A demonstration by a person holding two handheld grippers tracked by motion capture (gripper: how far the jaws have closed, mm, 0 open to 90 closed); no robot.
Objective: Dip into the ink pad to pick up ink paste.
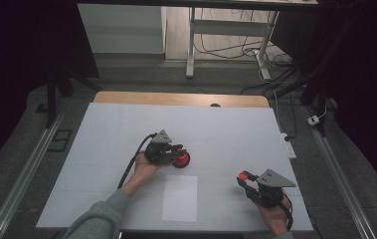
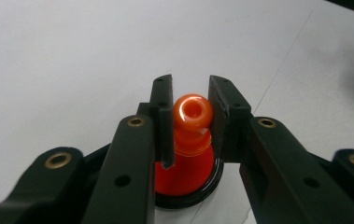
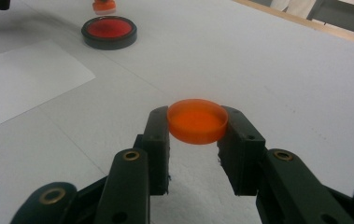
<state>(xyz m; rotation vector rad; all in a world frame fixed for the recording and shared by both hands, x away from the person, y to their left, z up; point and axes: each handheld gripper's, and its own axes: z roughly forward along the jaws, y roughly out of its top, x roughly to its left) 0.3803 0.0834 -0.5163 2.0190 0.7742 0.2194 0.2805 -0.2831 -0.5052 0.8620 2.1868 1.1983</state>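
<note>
Left gripper [image 2: 186,109]: jaws closed on orange knob [image 2: 192,112], above red dish [image 2: 184,179].
Right gripper [image 3: 196,123]: jaws clamping orange cap [image 3: 197,120], lifted off table [image 3: 258,60].

One orange stamp handle [image 2: 192,126], one black-rimmed red ink pad [image 3: 109,31], one shallow orange cap [image 3: 197,120], one white paper sheet [image 1: 180,197], one white table [image 1: 106,129], and two black two-jaw grippers: left gripper [image 1: 177,150], right gripper [image 1: 243,180].
</note>
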